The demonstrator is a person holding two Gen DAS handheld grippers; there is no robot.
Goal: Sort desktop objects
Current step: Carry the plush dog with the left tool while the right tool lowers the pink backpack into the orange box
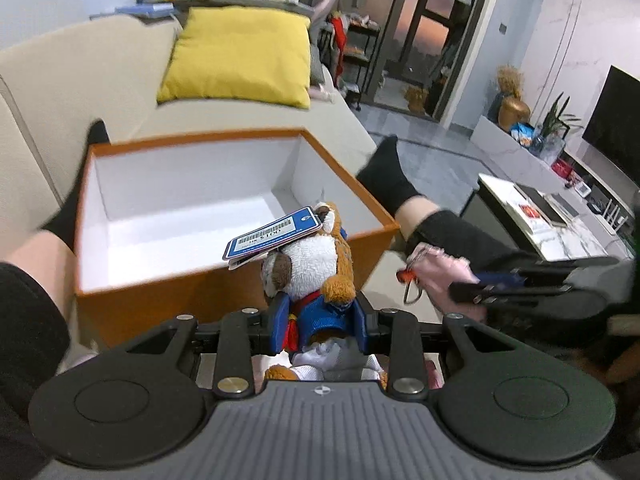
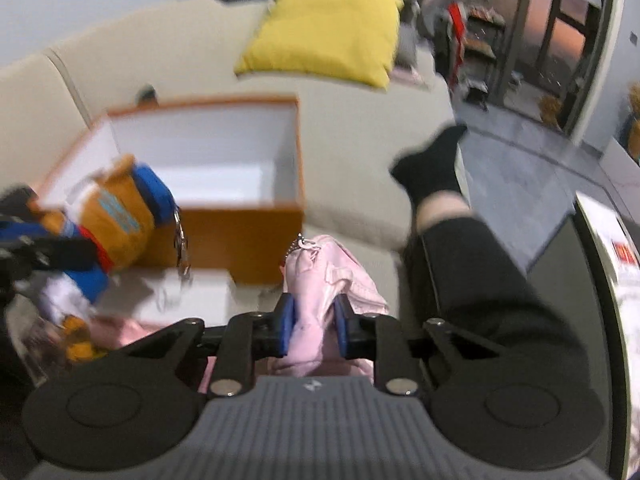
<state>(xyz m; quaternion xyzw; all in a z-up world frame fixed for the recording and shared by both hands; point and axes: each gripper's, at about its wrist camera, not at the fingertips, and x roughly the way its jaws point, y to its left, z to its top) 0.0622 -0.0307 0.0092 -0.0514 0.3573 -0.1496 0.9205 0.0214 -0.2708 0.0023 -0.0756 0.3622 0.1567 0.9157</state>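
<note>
Left gripper [image 1: 320, 322] squeezing a stuffed toy [image 1: 316, 264] with a blue tag, just in front of the open orange box [image 1: 192, 216] on the sofa [image 1: 240, 116], right gripper [image 2: 314, 328] squeezing a pink pouch [image 2: 320, 280] beside the box

black claw [image 1: 320, 326] arms, blue pads [image 1: 280, 326], black socks [image 1: 386, 176]

Each wrist camera sits close behind its own gripper, looking forward and slightly down. Both face the open orange cardboard box with white lining [image 1: 224, 200] [image 2: 208, 152] and the yellow square cushion [image 1: 240, 56] [image 2: 324, 36] on the beige sofa [image 1: 80, 72] [image 2: 120, 56].
</note>
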